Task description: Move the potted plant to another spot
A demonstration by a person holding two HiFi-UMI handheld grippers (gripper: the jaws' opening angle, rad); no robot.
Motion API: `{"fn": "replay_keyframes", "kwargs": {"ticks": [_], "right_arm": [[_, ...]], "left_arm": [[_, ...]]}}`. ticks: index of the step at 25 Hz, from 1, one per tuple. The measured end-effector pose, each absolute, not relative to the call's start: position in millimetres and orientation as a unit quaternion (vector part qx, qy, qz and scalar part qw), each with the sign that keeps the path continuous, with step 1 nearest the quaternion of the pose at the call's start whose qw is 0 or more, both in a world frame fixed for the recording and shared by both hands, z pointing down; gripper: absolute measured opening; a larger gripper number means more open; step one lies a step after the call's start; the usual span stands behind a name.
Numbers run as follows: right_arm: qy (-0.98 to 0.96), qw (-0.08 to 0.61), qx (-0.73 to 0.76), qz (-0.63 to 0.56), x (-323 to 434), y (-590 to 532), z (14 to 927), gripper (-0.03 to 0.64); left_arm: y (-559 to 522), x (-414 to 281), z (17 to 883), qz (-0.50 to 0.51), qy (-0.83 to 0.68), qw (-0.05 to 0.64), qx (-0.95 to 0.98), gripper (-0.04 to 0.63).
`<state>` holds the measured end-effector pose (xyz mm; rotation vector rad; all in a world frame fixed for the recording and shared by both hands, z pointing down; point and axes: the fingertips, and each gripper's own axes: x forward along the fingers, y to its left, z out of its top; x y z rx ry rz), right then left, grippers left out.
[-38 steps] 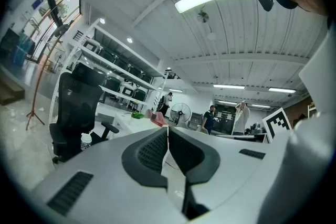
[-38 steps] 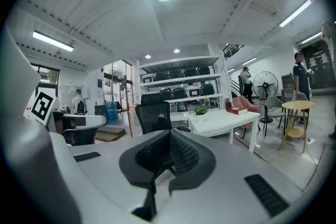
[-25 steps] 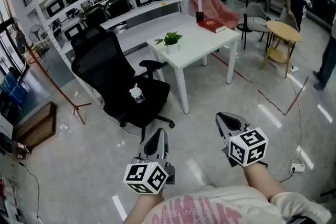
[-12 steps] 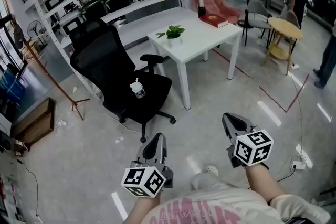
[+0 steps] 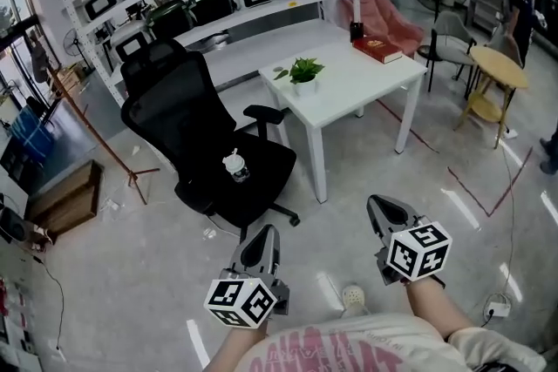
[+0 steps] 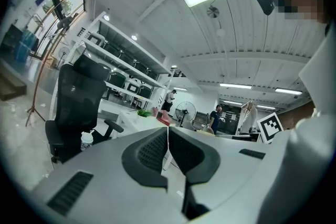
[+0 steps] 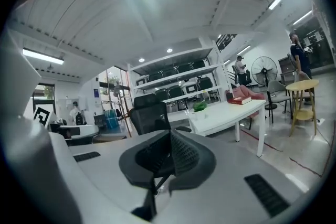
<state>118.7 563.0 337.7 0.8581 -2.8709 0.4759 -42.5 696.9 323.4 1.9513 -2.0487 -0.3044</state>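
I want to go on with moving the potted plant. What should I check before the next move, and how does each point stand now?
1. Upright potted plant on the white table: ok.
2. Free spot on the table: ok, bare top between the plant and the red book.
3. Nothing in the left gripper: ok, jaws together, nothing between them.
4. Nothing in the right gripper: ok, jaws together too.
5. Jaws open for a grasp: not ok, both are shut.
6. Plant within reach: not ok, both grippers are over the floor, well short of the table.
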Motion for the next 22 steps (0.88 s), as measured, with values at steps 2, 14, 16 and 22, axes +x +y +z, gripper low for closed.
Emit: {"fn": "replay_keyframes", "kwargs": {"ticks": [2,14,16,22], "right_arm": [[-0.948,0.055,0.272,0.155,114.2,530.3,336.8,0.014],[-0.964,0.058,0.227,0.129,85.5,364.5,318.6,0.014],[-0.965,0.055,0.222,0.126,83.4,343.6,315.8,0.014],[-0.965,0.056,0.220,0.133,77.0,301.5,325.4,0.014]], "left_arm": [[665.6,-42.8,319.3,-0.110,-0.715,0.140,0.676,0.026],[504.4,-61.7,315.1,-0.129,-0.738,0.137,0.648,0.025],[486.1,-61.4,311.3,-0.137,-0.737,0.132,0.648,0.025],[456.0,-68.7,309.7,-0.141,-0.748,0.111,0.639,0.026]]}}
